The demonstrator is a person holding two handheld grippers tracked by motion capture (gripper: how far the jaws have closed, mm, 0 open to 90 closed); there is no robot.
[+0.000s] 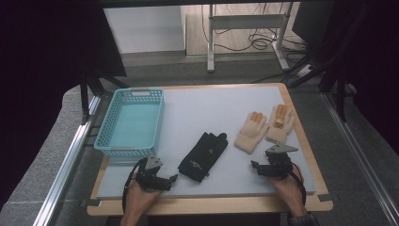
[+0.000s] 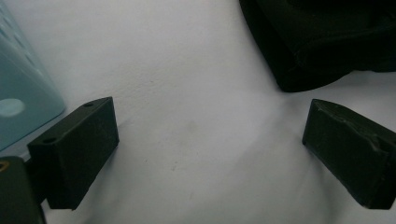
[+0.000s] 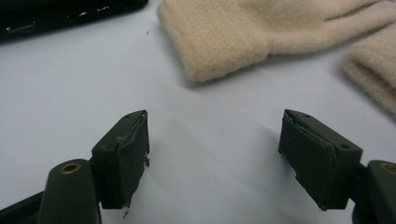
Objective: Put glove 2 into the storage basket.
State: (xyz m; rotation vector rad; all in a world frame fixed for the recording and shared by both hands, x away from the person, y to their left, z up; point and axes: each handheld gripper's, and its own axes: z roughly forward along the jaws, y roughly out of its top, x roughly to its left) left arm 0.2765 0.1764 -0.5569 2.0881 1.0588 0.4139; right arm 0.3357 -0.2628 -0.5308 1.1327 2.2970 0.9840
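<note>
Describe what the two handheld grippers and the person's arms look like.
Both the left gripper and the right gripper are dark, blocky tools, each topped with a grey three-cornered plate and trailing a black cable. Each has two black rectangular jaws; the right one's pads look frayed at the edges. The forearms are bare, and the right wrist wears a dark band.

Black hand-held gripper (image 1: 254, 165), grey three-cornered plate (image 1: 281, 149)
</note>
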